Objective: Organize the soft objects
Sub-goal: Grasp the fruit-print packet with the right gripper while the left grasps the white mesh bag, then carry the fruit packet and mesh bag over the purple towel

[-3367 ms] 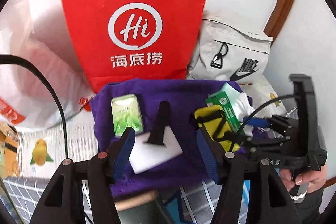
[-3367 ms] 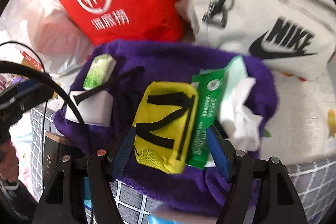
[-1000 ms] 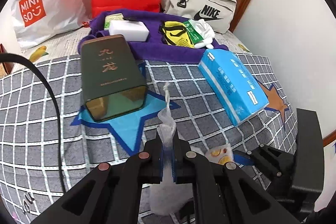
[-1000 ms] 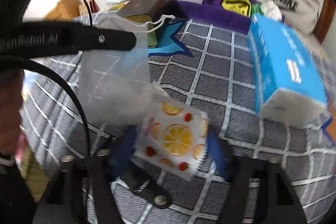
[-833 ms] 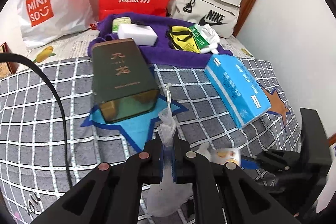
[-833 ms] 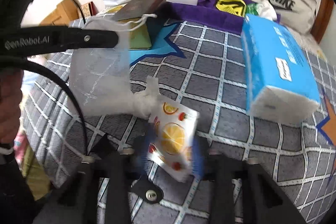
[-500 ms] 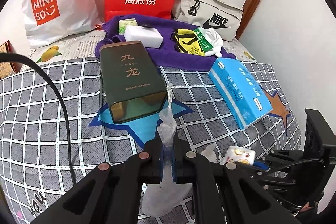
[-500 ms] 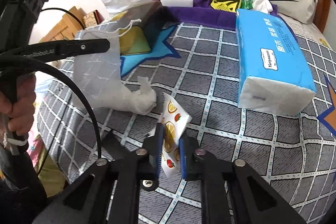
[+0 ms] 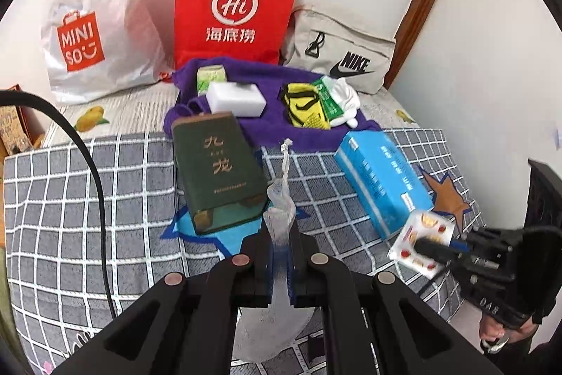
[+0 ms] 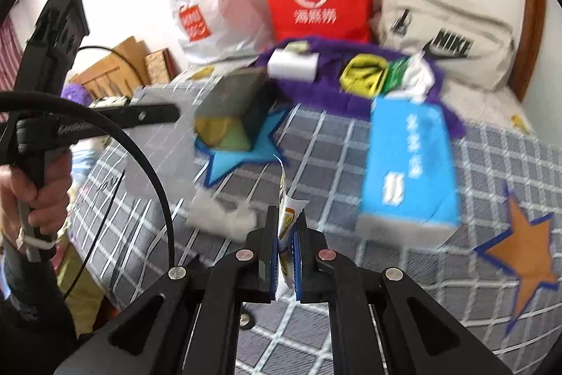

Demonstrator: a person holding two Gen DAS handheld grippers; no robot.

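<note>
My left gripper [image 9: 280, 255] is shut on the rim of a translucent white drawstring pouch [image 9: 279, 220]; the pouch hangs below it over the checked bedspread, its cord sticking up. My right gripper [image 10: 285, 234] is shut on a small white packet with orange-slice and strawberry print [image 10: 285, 224], held edge-on above the bed. In the left wrist view that fruit-print packet [image 9: 421, 239] shows at lower right in the right gripper [image 9: 426, 246]. In the right wrist view the pouch [image 10: 221, 215] is a blurred white shape left of the packet.
A dark green tin box [image 9: 219, 169] and a blue tissue pack [image 9: 381, 180] lie on the grey checked bedspread [image 9: 87, 199]. Behind, a purple towel [image 9: 267, 125] carries a white sponge, a yellow pouch and green packs. Red, white and grey bags stand against the wall.
The right gripper closed on the fruit-print packet and lifted it off the bedspread. Both grippers rose, the left still holding the pouch.
</note>
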